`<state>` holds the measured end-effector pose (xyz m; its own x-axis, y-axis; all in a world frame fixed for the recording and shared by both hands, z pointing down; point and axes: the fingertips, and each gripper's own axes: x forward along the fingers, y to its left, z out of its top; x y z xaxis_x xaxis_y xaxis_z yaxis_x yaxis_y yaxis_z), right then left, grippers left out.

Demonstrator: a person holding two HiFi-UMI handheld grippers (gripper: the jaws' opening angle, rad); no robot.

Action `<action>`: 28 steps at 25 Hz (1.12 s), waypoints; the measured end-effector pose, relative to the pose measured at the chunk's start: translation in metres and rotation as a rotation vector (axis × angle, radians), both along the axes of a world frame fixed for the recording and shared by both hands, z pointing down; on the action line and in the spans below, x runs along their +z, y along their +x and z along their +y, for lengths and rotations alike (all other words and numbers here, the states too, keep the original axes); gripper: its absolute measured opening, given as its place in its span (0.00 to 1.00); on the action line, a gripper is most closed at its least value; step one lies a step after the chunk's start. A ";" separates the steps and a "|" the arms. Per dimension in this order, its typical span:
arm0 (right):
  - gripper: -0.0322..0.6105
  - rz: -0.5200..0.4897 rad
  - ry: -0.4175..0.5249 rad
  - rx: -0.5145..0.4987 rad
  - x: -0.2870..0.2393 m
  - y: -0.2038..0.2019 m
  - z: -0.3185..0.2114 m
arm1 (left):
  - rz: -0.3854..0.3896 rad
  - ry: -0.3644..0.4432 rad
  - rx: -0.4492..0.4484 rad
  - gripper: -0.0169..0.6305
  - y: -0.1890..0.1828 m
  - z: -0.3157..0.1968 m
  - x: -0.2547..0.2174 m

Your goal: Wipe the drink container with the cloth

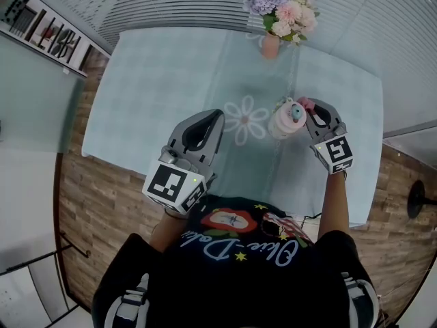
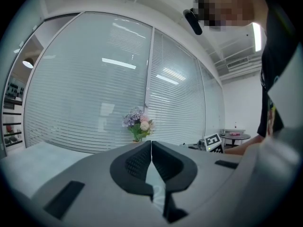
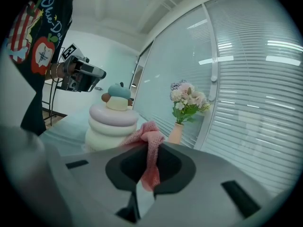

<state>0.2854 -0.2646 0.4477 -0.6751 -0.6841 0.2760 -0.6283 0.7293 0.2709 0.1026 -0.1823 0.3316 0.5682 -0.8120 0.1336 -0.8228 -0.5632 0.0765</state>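
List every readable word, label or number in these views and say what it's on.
"Olive-D": cursive print on the person's black shirt, rest lost in folds.
No letters, only square patterns: marker cube on left gripper, cube on right gripper.
Too small to read: shelf items.
No print visible: drink container, cloth.

Head view looks steeply down over the pale blue bench [image 1: 171, 80]; both gripper views sit low, facing the white slatted blinds [image 2: 85, 79]. All share the pastel flower bouquet [image 2: 138, 125].
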 end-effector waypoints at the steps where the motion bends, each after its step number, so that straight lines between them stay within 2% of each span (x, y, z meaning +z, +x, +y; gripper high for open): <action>1: 0.09 -0.002 -0.006 0.001 0.002 0.000 -0.001 | 0.008 -0.006 -0.002 0.03 0.000 0.000 0.001; 10: 0.09 0.045 -0.073 0.013 0.029 0.000 -0.003 | -0.001 -0.015 0.015 0.03 0.004 -0.002 0.003; 23: 0.09 0.249 -0.148 0.041 0.077 0.005 -0.002 | -0.001 -0.028 0.017 0.03 0.000 -0.009 0.009; 28: 0.09 0.288 -0.171 0.057 0.087 0.006 -0.001 | 0.002 -0.028 0.023 0.03 0.000 -0.009 0.008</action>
<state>0.2910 -0.2658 0.5352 -0.5146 -0.6457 0.5642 -0.5846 0.7456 0.3200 0.1024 -0.1910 0.3398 0.5871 -0.7945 0.1554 -0.8094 -0.5797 0.0942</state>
